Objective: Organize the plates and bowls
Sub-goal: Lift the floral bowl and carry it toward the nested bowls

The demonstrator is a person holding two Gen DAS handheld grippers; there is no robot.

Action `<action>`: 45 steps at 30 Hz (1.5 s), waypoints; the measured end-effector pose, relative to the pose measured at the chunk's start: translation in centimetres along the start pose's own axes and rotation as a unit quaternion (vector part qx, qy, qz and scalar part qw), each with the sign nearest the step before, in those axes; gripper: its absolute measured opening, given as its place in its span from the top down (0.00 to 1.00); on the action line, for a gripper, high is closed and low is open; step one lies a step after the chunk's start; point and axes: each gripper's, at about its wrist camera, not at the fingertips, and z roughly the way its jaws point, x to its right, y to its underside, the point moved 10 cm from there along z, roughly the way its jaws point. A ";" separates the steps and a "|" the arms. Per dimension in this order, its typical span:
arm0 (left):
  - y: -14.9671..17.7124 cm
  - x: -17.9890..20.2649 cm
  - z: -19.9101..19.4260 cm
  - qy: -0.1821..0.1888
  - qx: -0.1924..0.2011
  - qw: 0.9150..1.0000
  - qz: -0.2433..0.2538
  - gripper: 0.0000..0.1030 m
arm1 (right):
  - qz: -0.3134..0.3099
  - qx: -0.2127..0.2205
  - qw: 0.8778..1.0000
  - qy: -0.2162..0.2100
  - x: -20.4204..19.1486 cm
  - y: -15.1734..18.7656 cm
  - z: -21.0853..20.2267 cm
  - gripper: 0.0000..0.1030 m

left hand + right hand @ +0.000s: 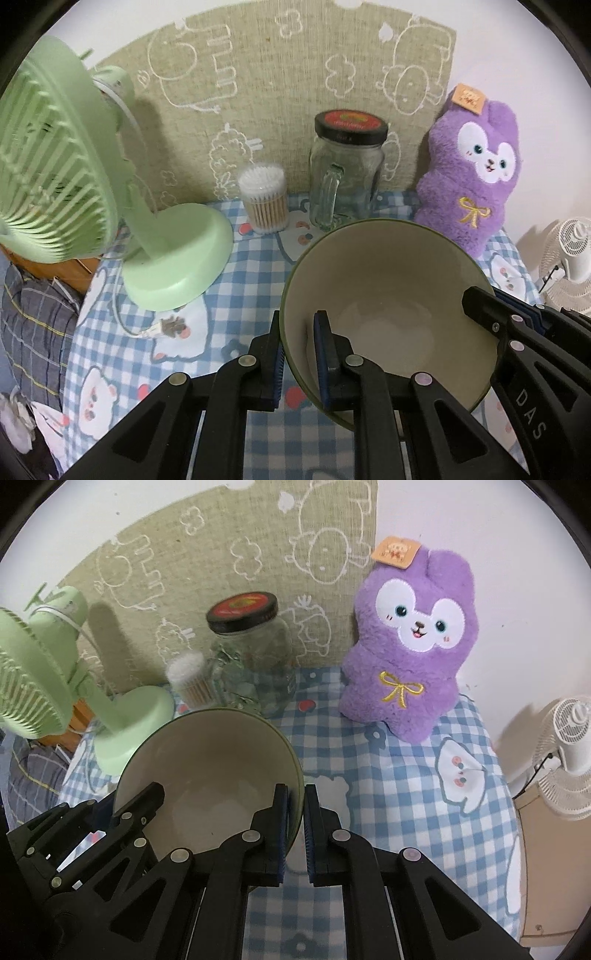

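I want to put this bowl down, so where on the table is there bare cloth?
Freest is the checked cloth in front of the purple plush, out to the right edge. A smaller patch lies between the green fan base and the bowl. The back is crowded: cotton swabs and jar stand close together by the plush.

Checked tablecloth carries green fan, swab tub, jar, plush

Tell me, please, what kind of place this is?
Probably a room in a home, perhaps a bedroom corner. A purple plush toy sits on a blue checked cartoon cloth, near a green desk fan, with a decorated fabric on the wall behind.
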 end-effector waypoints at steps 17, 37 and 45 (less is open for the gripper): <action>2.1 -0.8 -10.1 0.024 0.036 0.999 0.009 0.89 | 0.007 0.032 0.999 0.020 -2.3 3.1 -10.9 0.90; 5.5 -2.4 -21.5 0.043 0.080 0.995 0.029 0.89 | 0.025 0.067 0.997 0.037 -5.5 7.7 -22.6 0.90; 8.6 -2.9 -23.5 0.049 0.080 0.995 0.036 0.89 | 0.030 0.063 0.997 0.045 -6.2 11.2 -24.9 0.89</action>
